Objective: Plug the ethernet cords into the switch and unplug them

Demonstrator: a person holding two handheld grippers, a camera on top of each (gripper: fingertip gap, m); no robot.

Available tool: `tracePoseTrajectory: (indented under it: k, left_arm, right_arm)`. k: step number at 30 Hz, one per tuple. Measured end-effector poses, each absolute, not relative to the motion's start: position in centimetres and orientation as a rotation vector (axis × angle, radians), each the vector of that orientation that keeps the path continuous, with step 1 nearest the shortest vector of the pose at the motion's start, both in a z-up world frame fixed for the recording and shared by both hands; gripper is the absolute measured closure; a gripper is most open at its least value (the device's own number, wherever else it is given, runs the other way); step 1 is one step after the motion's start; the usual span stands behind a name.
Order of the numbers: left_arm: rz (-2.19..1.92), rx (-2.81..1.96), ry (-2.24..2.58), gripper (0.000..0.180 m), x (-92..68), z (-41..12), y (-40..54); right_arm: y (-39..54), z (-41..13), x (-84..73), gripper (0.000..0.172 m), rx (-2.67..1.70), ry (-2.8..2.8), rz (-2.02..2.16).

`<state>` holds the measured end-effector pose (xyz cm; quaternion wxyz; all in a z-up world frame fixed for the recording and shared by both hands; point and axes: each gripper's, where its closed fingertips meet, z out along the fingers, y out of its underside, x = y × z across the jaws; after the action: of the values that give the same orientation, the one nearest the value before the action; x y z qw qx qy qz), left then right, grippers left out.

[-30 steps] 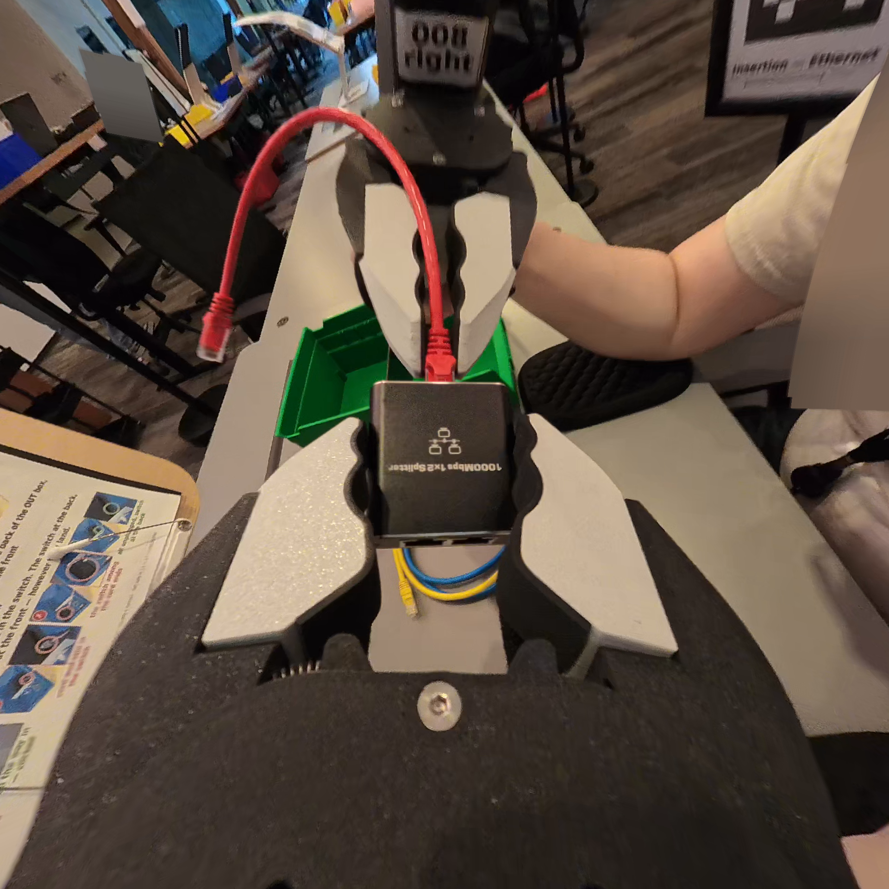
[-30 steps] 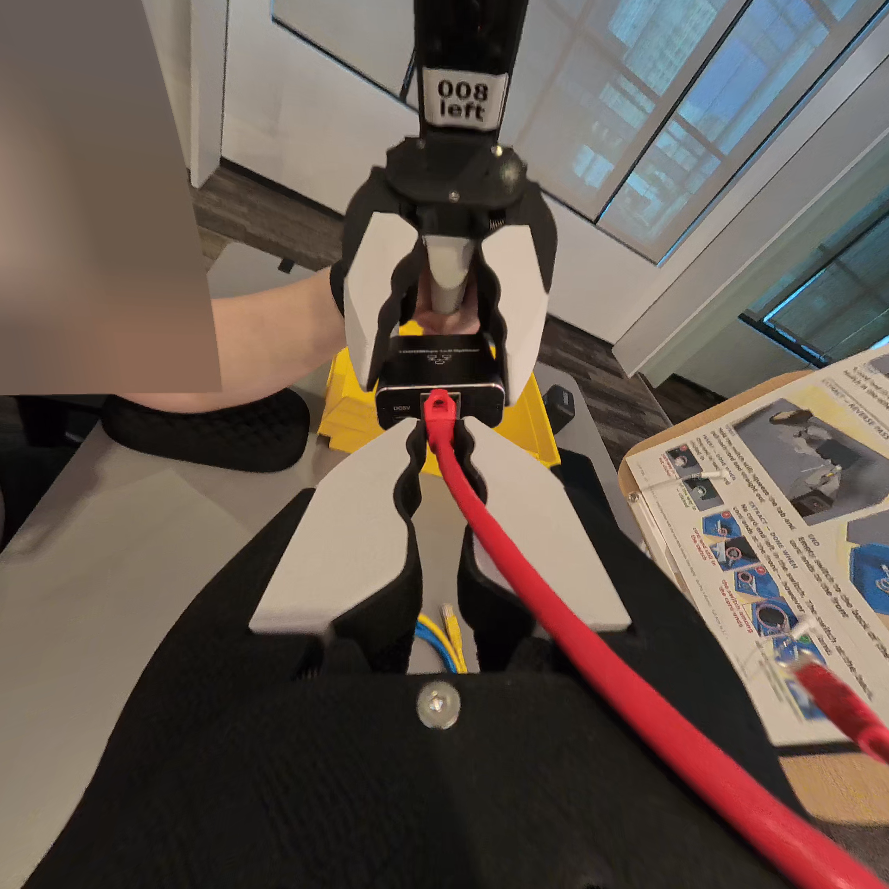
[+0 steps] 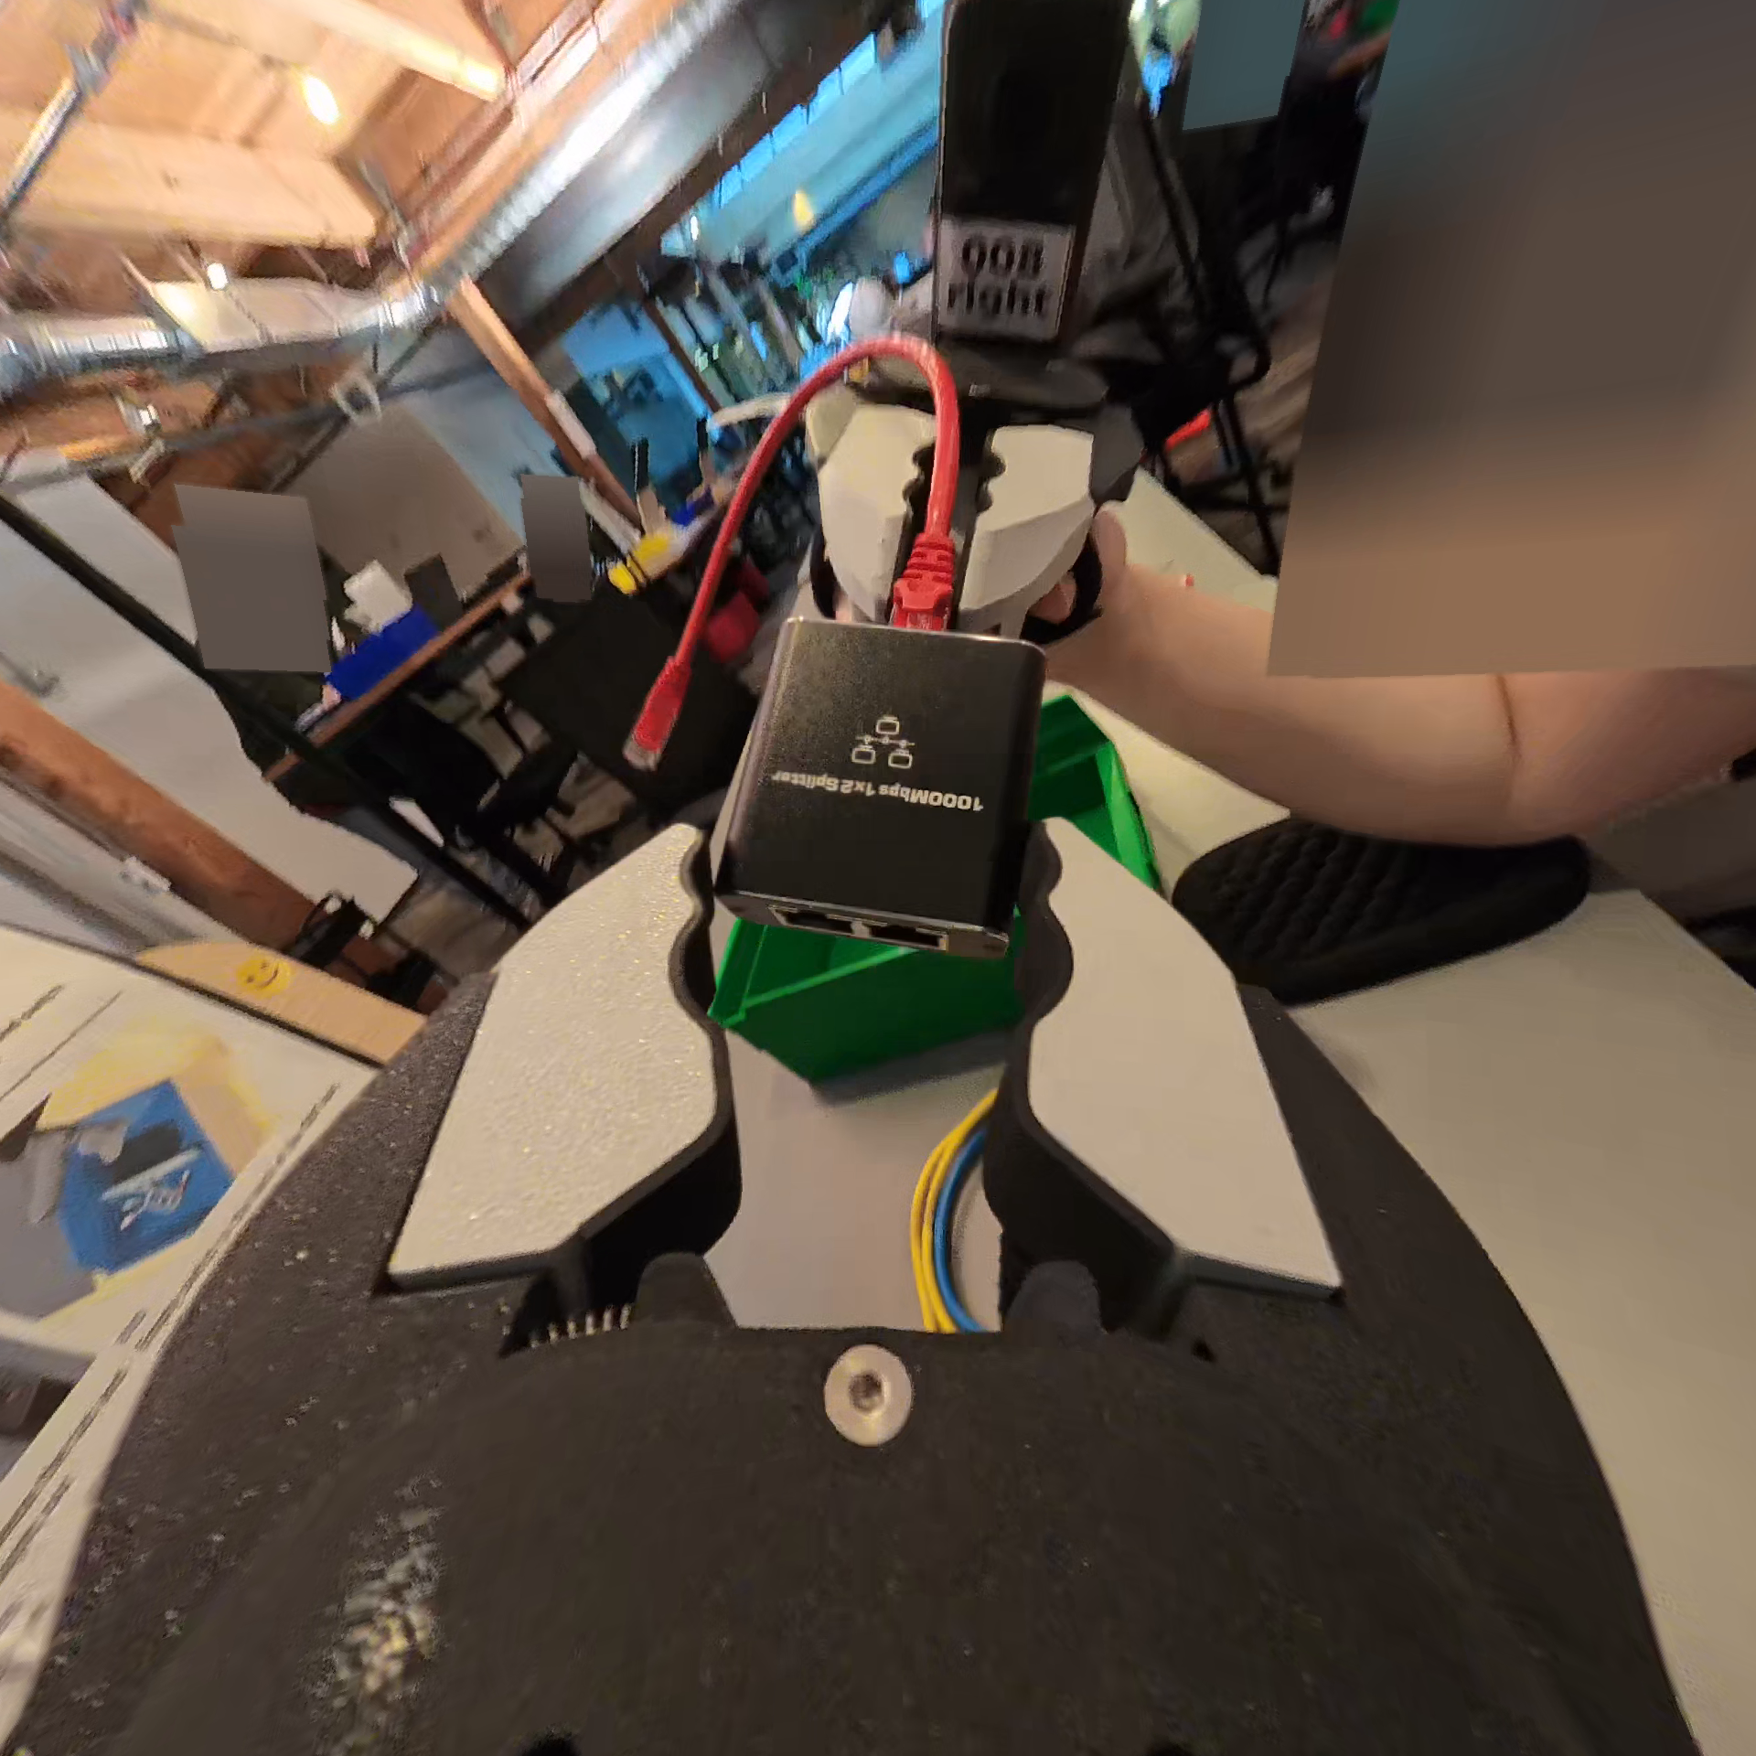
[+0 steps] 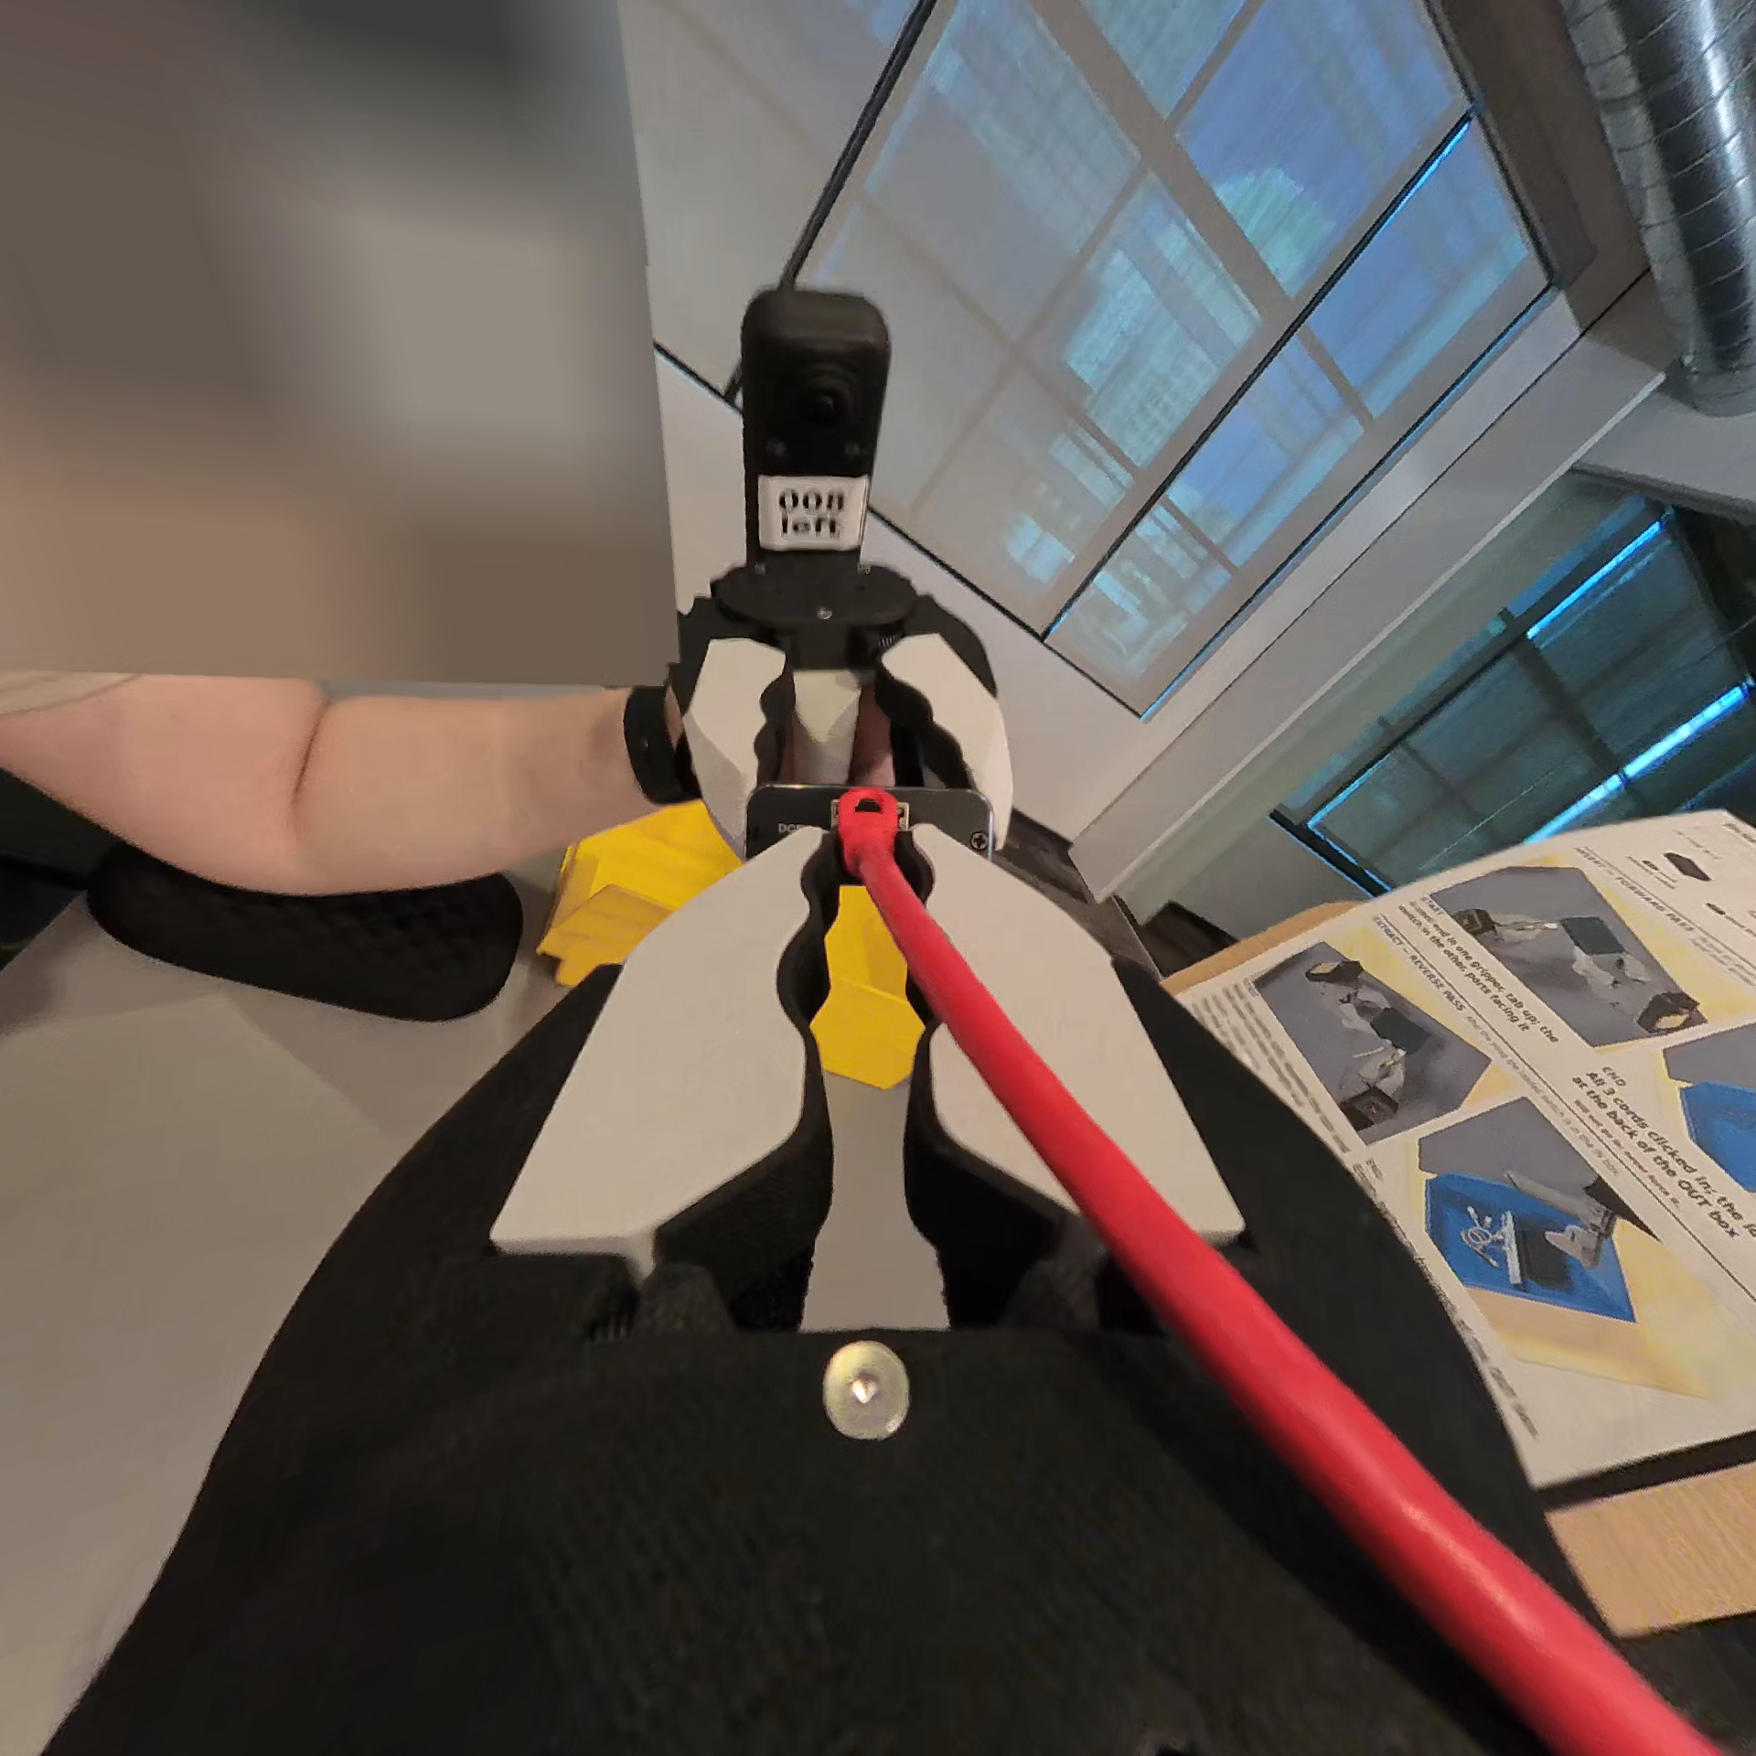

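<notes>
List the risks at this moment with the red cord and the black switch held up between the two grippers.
1. The left gripper grips only the switch's near end, tilted in the air; a hard pull could twist it loose.
2. The right gripper pinches the red cord right behind its plug; a crooked pull may strain the port.
3. The cord's free end dangles and could snag.

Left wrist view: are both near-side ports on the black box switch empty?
Yes, both side-by-side ports on the near face of the black box switch show as open sockets with no plug in them.
</notes>
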<state>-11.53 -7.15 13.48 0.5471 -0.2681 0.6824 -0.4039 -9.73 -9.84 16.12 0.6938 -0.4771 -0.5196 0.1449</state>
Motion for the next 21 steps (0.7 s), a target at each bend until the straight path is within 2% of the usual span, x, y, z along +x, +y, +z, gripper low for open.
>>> tracePoseTrajectory:
  k: [21]
  left_arm:
    - [-1.000, -0.662, 1.555, 0.120, -10.9, 14.3, -7.2]
  right_arm:
    - [-9.5, 16.4, -8.9, 0.159, -1.069, -1.100, 0.452]
